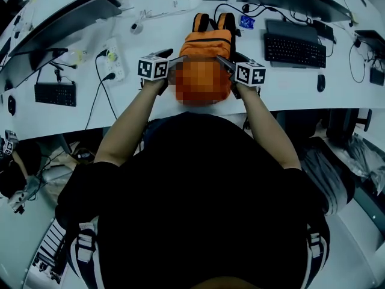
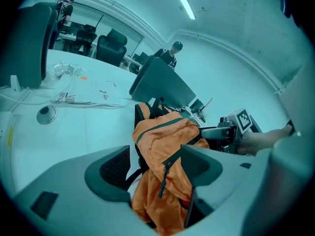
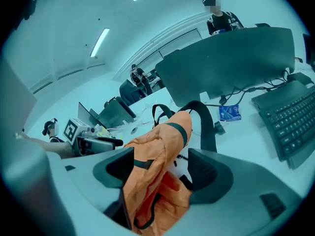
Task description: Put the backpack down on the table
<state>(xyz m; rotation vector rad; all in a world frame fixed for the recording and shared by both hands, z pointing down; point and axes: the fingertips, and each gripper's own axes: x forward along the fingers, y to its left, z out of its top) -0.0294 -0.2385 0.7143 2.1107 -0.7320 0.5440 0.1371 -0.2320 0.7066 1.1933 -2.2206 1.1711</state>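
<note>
On the left, a black keyboard (image 1: 55,94) and a white power strip (image 1: 114,60) lie on the white table (image 1: 301,89). The left gripper (image 2: 157,168) has its jaws wide apart, astride the near end of the orange backpack (image 1: 207,44) and not clamped on it. The backpack lies on the table, with its black straps at the far end. The right gripper (image 3: 162,168) also has its jaws spread, with loose fabric between them. A second keyboard (image 1: 295,50) and a mouse (image 1: 320,83) lie farther right.
</note>
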